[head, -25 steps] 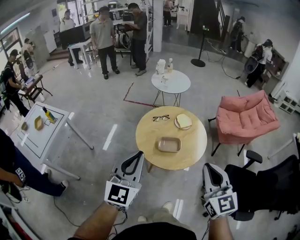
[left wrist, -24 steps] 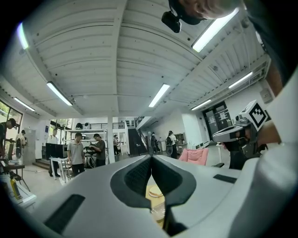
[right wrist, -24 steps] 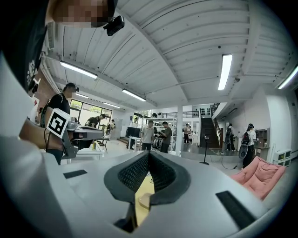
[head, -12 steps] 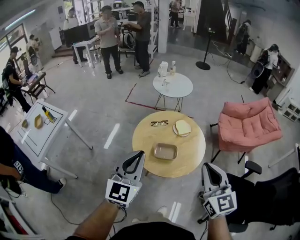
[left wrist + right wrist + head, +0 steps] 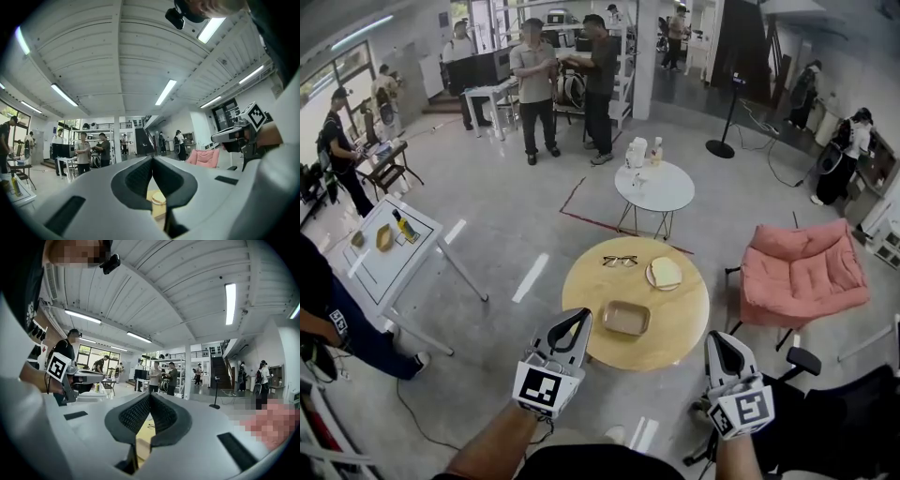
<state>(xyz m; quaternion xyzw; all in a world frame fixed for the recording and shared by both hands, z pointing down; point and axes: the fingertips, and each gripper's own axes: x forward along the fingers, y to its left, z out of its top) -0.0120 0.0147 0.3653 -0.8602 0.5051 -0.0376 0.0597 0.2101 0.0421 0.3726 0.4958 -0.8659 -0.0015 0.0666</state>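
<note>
— So, how do the two tools stand?

— The left gripper (image 5: 577,317) has its jaws pressed together, tip to tip, gripping nothing. The left gripper view shows the pads (image 5: 139,176) meeting. The right gripper (image 5: 713,339) is the same: jaws together and empty.

— And what lies nearest them?

— A tray (image 5: 626,319) on the round table (image 5: 680,323). It sits just ahead of the left gripper, not touching it. The right gripper hangs off the table's near right edge, over the floor.

— Anything else on that table?

— Glasses (image 5: 620,261) at the far side, and a plate (image 5: 664,273) with bread just to their right. Beyond stands a white table (image 5: 661,187), and a pink chair (image 5: 806,272) is off to the right.
</note>
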